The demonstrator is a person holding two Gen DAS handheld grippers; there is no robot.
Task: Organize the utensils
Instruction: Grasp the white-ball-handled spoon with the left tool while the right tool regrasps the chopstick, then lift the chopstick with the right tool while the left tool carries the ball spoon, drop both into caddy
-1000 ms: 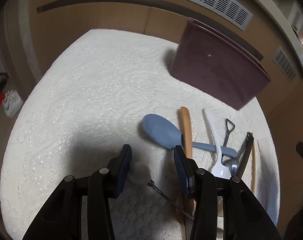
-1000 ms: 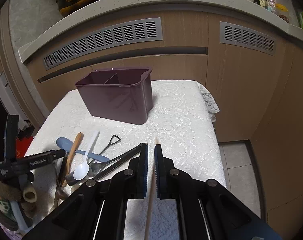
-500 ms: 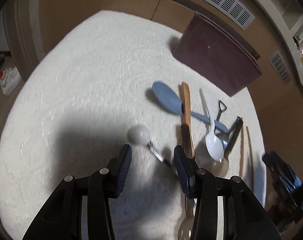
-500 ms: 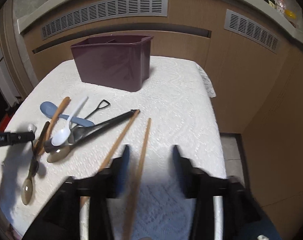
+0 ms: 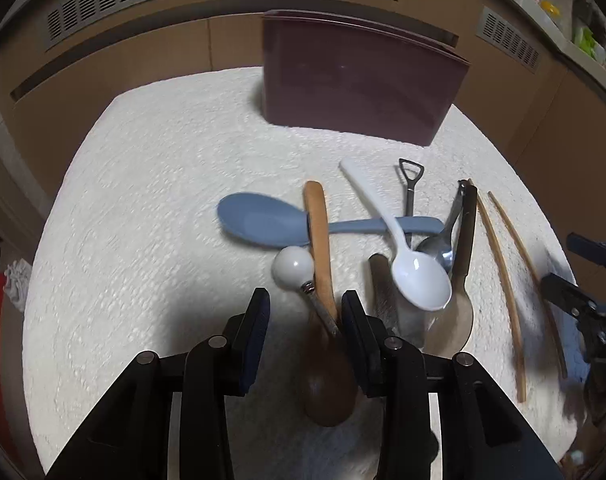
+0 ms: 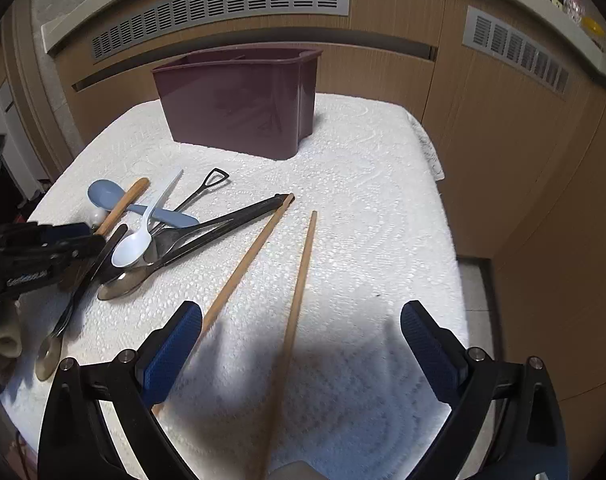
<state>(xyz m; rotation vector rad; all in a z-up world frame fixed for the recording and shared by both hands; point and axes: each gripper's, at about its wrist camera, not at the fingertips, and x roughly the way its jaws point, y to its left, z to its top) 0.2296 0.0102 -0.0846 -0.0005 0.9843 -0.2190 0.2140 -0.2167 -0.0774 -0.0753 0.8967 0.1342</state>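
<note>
A maroon utensil caddy (image 5: pixel 359 84) (image 6: pixel 239 100) stands at the back of the white-clothed table. In front of it lie a blue spoon (image 5: pixel 263 222), a white plastic spoon (image 5: pixel 419 280), a wooden spoon (image 5: pixel 323 280), a white-knobbed metal utensil (image 5: pixel 293 268), metal spoons (image 6: pixel 143 268) and a shovel-handled spoon (image 5: pixel 410 184). My left gripper (image 5: pixel 305 310) is open, low over the wooden spoon's neck and the knobbed utensil's stem. Two wooden chopsticks (image 6: pixel 303 264) (image 6: pixel 247 260) lie on the cloth between my right gripper's (image 6: pixel 301 340) wide-open fingers.
The table's right edge (image 6: pixel 435 168) drops to the floor beside wooden cabinets (image 6: pixel 503 120). The cloth (image 5: pixel 143 200) left of the utensil pile is bare. The left gripper shows at the left edge of the right wrist view (image 6: pixel 43 248).
My right gripper has opened wide and let go of the chopstick, which now lies on the cloth. My left gripper has moved right, over the wooden spoon and knobbed utensil.
</note>
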